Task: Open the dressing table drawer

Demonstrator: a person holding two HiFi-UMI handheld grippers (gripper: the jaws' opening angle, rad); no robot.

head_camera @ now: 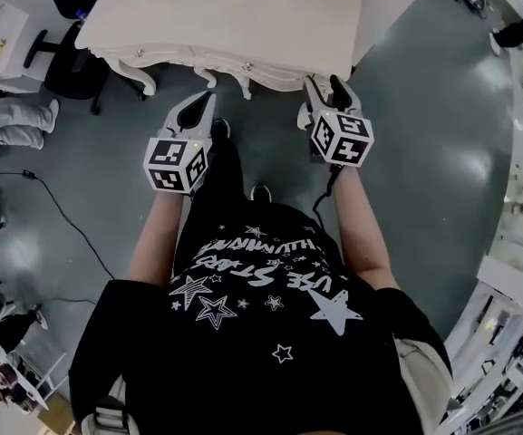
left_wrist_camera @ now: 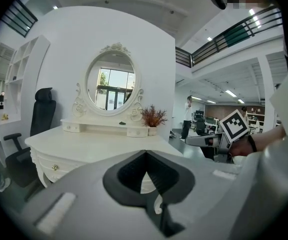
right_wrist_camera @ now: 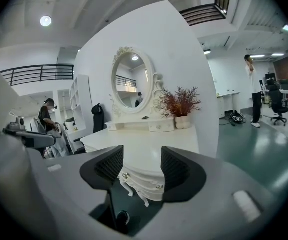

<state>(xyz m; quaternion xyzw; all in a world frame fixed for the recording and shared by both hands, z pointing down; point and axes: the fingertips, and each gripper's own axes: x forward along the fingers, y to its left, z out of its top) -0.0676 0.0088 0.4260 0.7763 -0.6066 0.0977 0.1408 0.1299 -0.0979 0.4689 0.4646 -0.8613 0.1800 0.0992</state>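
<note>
The white dressing table [head_camera: 243,16] stands just ahead of me, its curved front with small drawer knobs [head_camera: 247,65] facing both grippers. My left gripper [head_camera: 207,102] hovers short of the front edge with its jaws shut on nothing; the left gripper view shows its tips [left_wrist_camera: 146,153] meeting in front of the tabletop [left_wrist_camera: 84,144], with one knob [left_wrist_camera: 54,167] off to the left. My right gripper [head_camera: 325,87] is open near the table's right front corner. Between its jaws [right_wrist_camera: 142,156] I see the drawer front [right_wrist_camera: 141,178] and two knobs [right_wrist_camera: 126,175], still some way off.
An oval mirror [left_wrist_camera: 111,86] and a potted dried plant [right_wrist_camera: 179,104] sit at the back of the tabletop. A black office chair [head_camera: 62,57] stands left of the table. A cable [head_camera: 62,216] runs across the floor at left. A person [right_wrist_camera: 253,91] stands far right.
</note>
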